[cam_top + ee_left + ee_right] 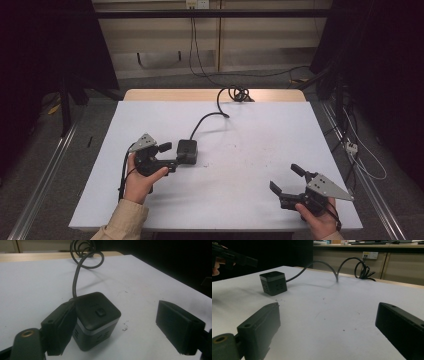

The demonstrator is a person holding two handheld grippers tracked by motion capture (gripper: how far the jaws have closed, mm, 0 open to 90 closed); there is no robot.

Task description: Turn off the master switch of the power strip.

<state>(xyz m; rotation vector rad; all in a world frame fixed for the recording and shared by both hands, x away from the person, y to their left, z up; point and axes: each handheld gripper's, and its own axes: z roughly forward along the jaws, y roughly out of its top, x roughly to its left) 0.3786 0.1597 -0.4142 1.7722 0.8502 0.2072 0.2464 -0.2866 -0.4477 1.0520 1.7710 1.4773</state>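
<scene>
Left gripper view: left tongs [117, 327] spread wide, one jaw against power cube [96, 320]; right tongs [332, 332] released, empty.

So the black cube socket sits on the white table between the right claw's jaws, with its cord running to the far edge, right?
Not quite: the cube socket sits between the left claw's jaws, as the left gripper view shows. The right claw is open over bare table. The cord does run to the far edge.

Matt black plastic socket cube [96, 320] with glossy silver band sits on smooth white tabletop [32, 290].
</scene>
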